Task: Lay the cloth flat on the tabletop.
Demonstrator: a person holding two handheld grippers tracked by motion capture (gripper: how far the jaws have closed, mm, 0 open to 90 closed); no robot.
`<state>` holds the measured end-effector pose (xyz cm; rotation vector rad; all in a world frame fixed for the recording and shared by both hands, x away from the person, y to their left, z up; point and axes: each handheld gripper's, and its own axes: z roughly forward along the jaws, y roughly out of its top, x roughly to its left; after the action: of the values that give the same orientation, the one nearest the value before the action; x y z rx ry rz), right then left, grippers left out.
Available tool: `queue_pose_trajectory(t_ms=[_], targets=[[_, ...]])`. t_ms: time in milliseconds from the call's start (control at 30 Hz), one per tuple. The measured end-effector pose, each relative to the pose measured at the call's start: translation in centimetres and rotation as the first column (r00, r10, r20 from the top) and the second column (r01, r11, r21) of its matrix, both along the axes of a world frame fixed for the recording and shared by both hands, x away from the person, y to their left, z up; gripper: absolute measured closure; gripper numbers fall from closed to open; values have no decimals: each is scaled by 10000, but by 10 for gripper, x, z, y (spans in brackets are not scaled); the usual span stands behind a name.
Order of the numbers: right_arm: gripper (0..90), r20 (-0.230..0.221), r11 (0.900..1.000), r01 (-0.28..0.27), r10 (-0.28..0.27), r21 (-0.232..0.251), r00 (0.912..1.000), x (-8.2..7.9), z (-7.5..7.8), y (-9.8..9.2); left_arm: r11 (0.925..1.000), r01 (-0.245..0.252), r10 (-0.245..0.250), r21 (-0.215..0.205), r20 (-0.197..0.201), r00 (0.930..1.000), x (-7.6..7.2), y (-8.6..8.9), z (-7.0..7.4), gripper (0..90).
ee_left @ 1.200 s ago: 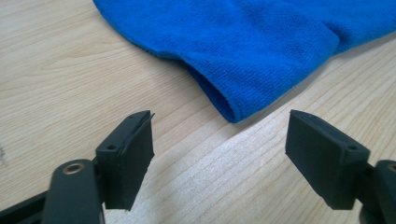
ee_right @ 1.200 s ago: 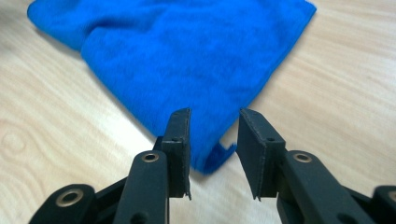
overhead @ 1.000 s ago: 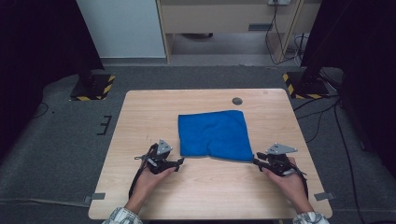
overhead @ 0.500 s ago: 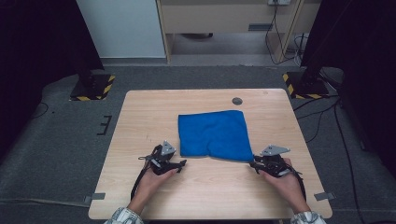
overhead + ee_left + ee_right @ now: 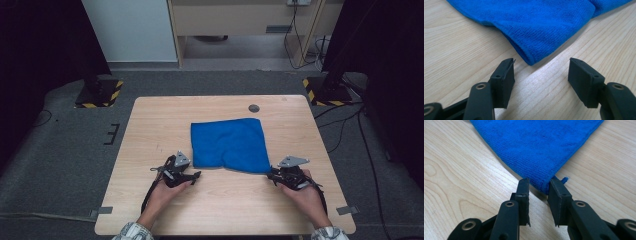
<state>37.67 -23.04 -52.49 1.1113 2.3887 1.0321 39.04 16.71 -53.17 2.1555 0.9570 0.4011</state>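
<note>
Two corners needed pinching for this step, judging by the setup: the bench point(image 5: 150, 130) carried a folded blue cloth point(image 5: 230, 142) lying flat, just ahead of both hand-held grippers.

Left hand-held gripper point(image 5: 540, 68): jaws spread, had just been closing, nothing between them. The cloth's near-left corner point(image 5: 530, 60) sat just ahead of the gap, slightly toward that gripper's left jaw, not touching either pad. My read: it should have slid forward low along the bench and shifted a touch so the corner centred between the pads before closing further, else it would clip only the hem.

Right hand-held gripper point(image 5: 537, 186): jaws narrow, had just been closing, with the cloth's near-right corner point(image 5: 546, 187) between the tips. One pad point(image 5: 556, 188) looked in contact; whether both pressed firmly I couldn't tell. The bite looked shallow. I'd have pushed a bit deeper before lifting, otherwise the folded layers might peel apart or slip out.

A small loose thread point(image 5: 564, 179) stuck out just beyond the right jaw; harmless.

Both should have lifted together, evenly.
</note>
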Motion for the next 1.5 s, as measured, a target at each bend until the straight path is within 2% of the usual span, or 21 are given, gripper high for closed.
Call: queue_pose_trajectory(t_ms=[133, 233, 433, 733, 1033, 1200, 1300, 1500], targets=[[676, 33, 10000, -8, 8, 56, 10000, 1, 0, 0, 9998, -8, 10, -196, 95, 10000, 2, -3, -1, 449], [681, -8, 10000, -1, 1, 65, 10000, 0, 0, 1, 9998, -152, 156, -156, 258, 9995, 3, -3, -2, 517], [768, 204, 9999, -74, 72, 79, 9998, 0, 2, 2, 9996, -257, 264, -146, 443, 9987, 5, -4, -2, 652], [863, 303, 9994, -188, 179, 284, 9994, 1, 3, 2, 9990, -353, 363, -284, 366, 9987, 7, -2, -3, 805], [881, 310, 9990, -336, 327, 299, 9990, -1, 7, 2, 9993, -259, 266, -273, 252, 9993, 6, -2, -2, 851], [889, 253, 9984, -475, 467, 315, 9986, -6, 8, -2, 9991, -39, 48, -422, 223, 9997, 1, -2, 3, 862], [890, 205, 9980, -548, 542, 309, 9983, -12, 11, -3, 9986, 63, -53, -528, 179, 9998, -4, 0, 7, 866], [891, 425, 9948, -883, 862, 510, 9954, -26, 21, 1, 9958, 295, -285, -872, 119, 9995, -18, 4, 17, 869]])
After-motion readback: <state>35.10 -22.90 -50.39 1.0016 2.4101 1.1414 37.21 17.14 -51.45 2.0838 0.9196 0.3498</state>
